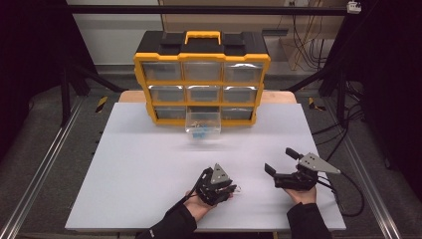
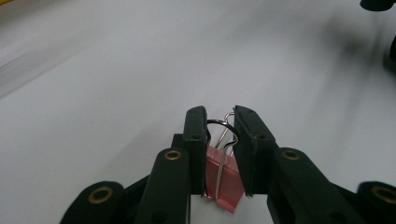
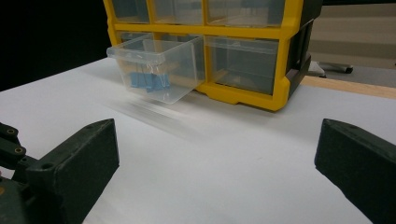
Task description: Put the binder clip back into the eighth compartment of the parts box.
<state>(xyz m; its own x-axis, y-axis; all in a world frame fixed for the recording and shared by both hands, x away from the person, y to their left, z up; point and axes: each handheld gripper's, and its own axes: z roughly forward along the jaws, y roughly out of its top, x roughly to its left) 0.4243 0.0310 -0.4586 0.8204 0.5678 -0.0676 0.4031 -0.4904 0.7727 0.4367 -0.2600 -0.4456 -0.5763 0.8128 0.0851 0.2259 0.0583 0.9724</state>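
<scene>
High view: nearest the camera, the left gripper (image 1: 234, 189) sits at the front of the white table (image 1: 129, 169), jaws pinched on a small binder clip (image 1: 239, 188), metal loops just visible at the tips. The right gripper (image 1: 279, 162) is beside it to the right, jaws wide apart, nothing between them. At the table's far edge stands a yellow-and-black drawer organizer (image 1: 201, 77), three rows of three clear drawers. The bottom middle drawer (image 1: 202, 124) is pulled out; blue items lie inside, too small to name here.

Left gripper view: both black jaws clamp a pink binder clip (image 2: 223, 179), its wire handles sticking up between the pads. The clip is held above bare white table (image 2: 116, 93).

Right gripper view: jaws spread far apart, empty, pointed at the organizer (image 3: 243, 51). The open drawer (image 3: 159, 67) holds several blue binder clips (image 3: 148, 80). Neighbouring drawers are shut; contents unclear.
</scene>
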